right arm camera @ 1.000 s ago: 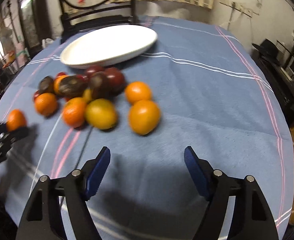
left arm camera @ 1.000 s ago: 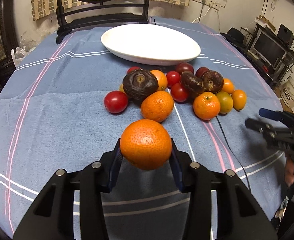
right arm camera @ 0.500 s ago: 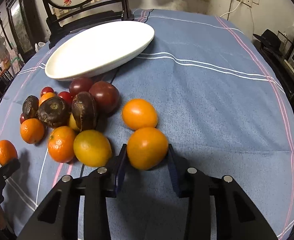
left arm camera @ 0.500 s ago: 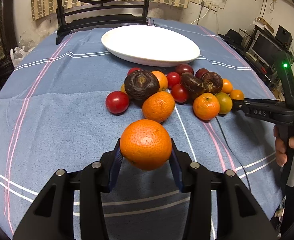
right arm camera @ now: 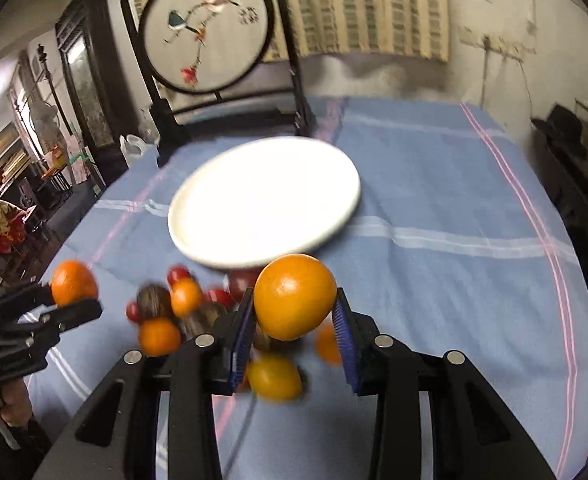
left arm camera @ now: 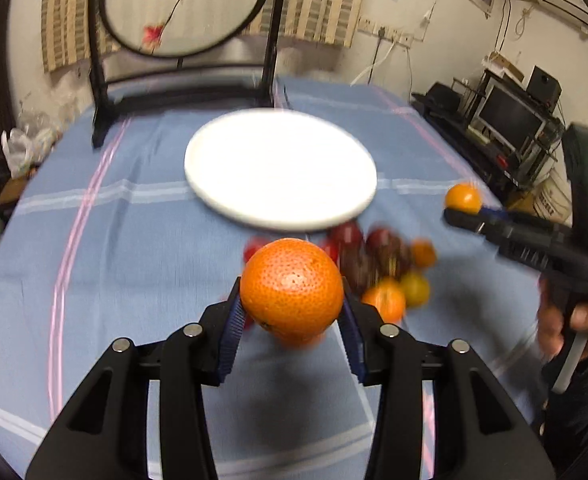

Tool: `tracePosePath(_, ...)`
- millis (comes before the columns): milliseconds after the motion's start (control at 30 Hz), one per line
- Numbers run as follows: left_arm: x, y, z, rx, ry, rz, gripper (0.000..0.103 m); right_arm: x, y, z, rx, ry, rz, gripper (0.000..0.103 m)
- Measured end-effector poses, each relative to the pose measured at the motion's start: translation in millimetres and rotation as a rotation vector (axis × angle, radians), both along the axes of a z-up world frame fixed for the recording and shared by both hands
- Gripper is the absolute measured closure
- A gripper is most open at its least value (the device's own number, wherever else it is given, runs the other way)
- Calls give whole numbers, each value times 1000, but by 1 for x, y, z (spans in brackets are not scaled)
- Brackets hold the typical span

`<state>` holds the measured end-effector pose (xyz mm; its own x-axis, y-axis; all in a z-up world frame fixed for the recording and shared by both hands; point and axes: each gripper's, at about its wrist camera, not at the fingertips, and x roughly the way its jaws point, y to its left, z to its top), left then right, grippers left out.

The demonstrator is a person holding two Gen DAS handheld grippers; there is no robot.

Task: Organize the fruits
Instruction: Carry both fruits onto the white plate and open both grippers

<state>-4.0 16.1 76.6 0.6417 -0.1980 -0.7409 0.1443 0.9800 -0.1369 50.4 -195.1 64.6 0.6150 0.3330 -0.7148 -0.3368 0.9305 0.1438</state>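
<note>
- left gripper [left arm camera: 291, 310]: fingers clamped on a pitted mandarin [left arm camera: 291, 288], held above the blue tablecloth [left arm camera: 133, 248].
- right gripper [right arm camera: 292, 322]: fingers clamped on a smooth orange fruit [right arm camera: 294, 296], held off the cloth.
- white plate [left arm camera: 279, 170]: ahead of both fingertips.
- blurred fruit pile [left arm camera: 386, 272]: just right of the left fingers, below the plate.

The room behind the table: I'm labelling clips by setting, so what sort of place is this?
Probably a lived-in home room: a cloth-covered table with a white plate, a round embroidered screen, and a monitor on shelving.
</note>
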Motion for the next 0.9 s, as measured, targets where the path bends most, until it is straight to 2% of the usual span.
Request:
tracePosePath(133, 69, -3, 8, 30, 7, 54, 60, 42, 23, -5, -22, 2, -12, 65)
tracePosePath(233, 121, -2, -9, 38, 87, 83, 60, 70, 42, -19, -68, 28, -10, 65)
tracePosePath(333, 155, -6, -28, 29, 133, 75, 60, 89, 55, -35, -107, 71, 11, 64)
tracePosePath(533, 195, -10, -63, 25, 237, 78, 57, 110, 70, -58, -173, 122, 20, 64)
tracePosePath(567, 197, -10, -67, 17, 252, 79, 51, 113, 72, -60, -173, 132, 29, 60)
tracePosePath(600, 197, -10, -65, 17, 248, 84, 36, 110, 72, -59, -172, 130, 38, 53)
tracePosePath(633, 195, -10, -62, 23, 231, 93, 24, 108, 72, -56, -175, 114, 37, 41)
tracePosePath(667, 188, -8, -53, 21, 186, 104, 20, 103, 70, -51, -179, 83, 28, 39)
tracePosePath(767, 169, -5, -33, -2, 126, 91, 13, 88, 62, -40, -166, 48, 39, 40)
tracePosePath(900, 126, 3, -16, -22, 77, 109, 10, 63, 41, -31, -140, 36, 24, 39)
